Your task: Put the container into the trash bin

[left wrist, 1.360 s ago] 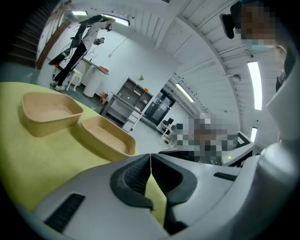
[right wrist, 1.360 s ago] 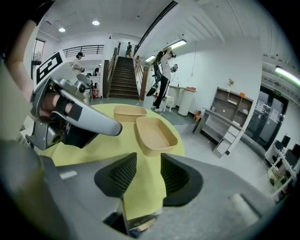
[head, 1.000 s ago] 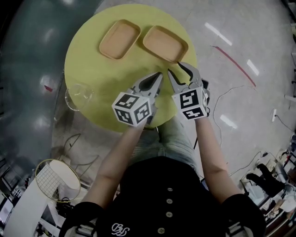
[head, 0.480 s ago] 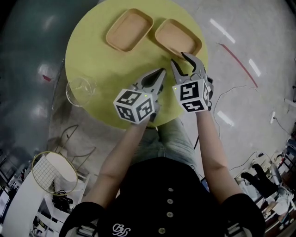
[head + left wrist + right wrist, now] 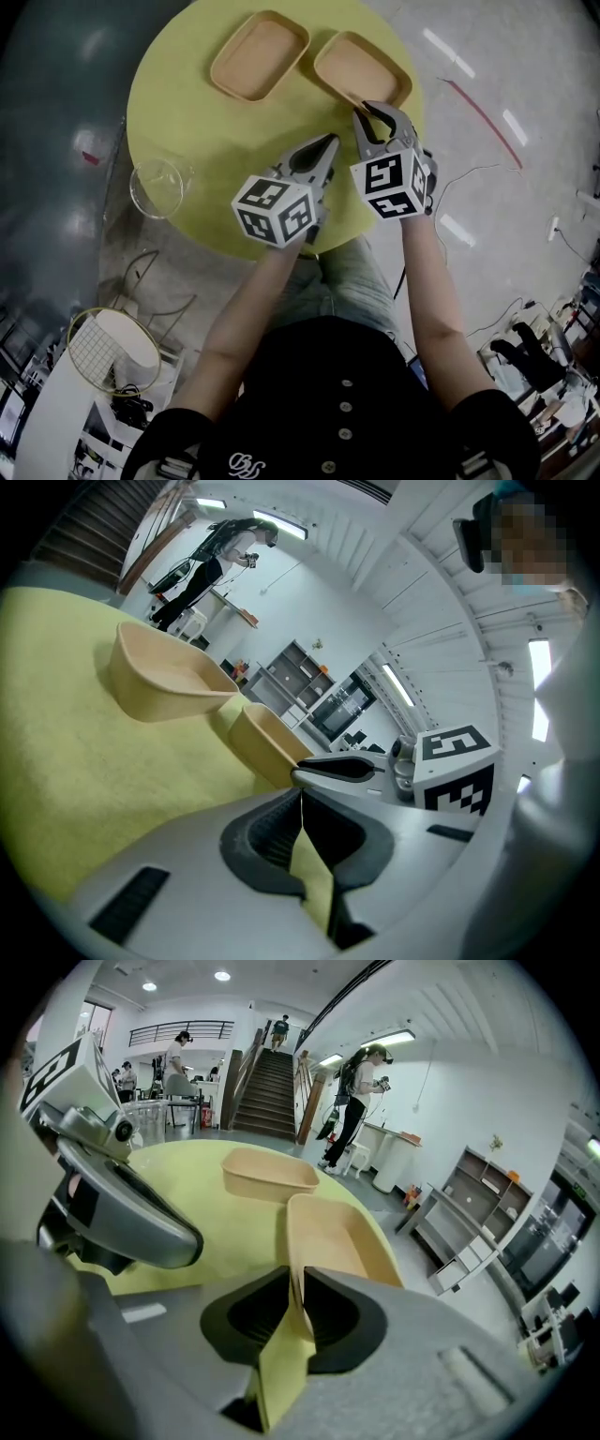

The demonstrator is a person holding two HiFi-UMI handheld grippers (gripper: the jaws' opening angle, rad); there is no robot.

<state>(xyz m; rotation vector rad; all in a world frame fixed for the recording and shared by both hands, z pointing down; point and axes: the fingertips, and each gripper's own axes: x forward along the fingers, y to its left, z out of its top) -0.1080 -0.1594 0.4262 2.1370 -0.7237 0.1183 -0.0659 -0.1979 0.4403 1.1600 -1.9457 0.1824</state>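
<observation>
Your right claw is closing on the near rim of the shallow tan plastic container on the round yellow table, ready for lifting. Your left claw, jaws together and empty, hovers alongside.

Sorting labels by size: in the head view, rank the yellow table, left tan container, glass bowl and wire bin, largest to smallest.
1. Yellow table.
2. Left tan container and wire bin look about alike; the bin stands lower, farther from the camera, so I won't rank them.
3. Glass bowl.
</observation>
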